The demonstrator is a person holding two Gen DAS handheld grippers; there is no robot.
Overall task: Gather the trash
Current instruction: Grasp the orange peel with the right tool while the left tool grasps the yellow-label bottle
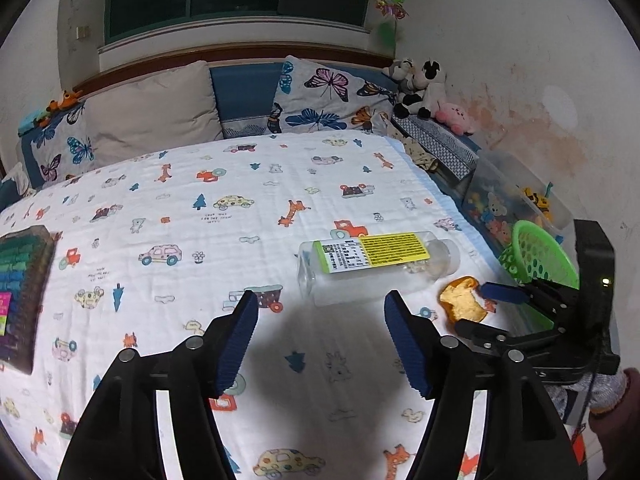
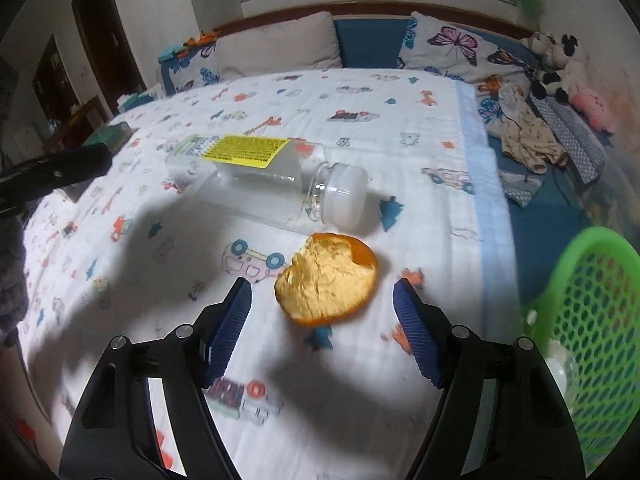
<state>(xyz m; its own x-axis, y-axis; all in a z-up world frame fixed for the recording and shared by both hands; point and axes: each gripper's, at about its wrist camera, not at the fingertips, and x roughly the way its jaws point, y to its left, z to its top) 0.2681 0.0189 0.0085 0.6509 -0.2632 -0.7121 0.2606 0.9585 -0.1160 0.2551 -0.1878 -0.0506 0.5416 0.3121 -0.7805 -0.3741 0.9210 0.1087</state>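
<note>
An orange peel [image 2: 328, 282] lies on the white printed bedsheet [image 2: 360, 92], just ahead of my open right gripper [image 2: 322, 292] and between its fingertips' line. A clear plastic bottle [image 2: 260, 176] with a yellow label and white cap lies on its side behind the peel. In the left wrist view the bottle [image 1: 372, 264] lies just ahead of my open, empty left gripper [image 1: 320, 304], the peel [image 1: 462, 298] sits to its right, and the right gripper [image 1: 504, 300] reaches toward the peel. A green mesh basket [image 2: 596, 320] stands at the right; it also shows in the left wrist view [image 1: 538, 254].
Pillows [image 1: 160, 112] and plush toys [image 1: 420, 88] line the headboard. A dark box of coloured items [image 1: 20, 292] lies on the bed's left. A clear toy bin [image 1: 516, 196] and folded cloths [image 2: 528, 140] sit along the right wall side.
</note>
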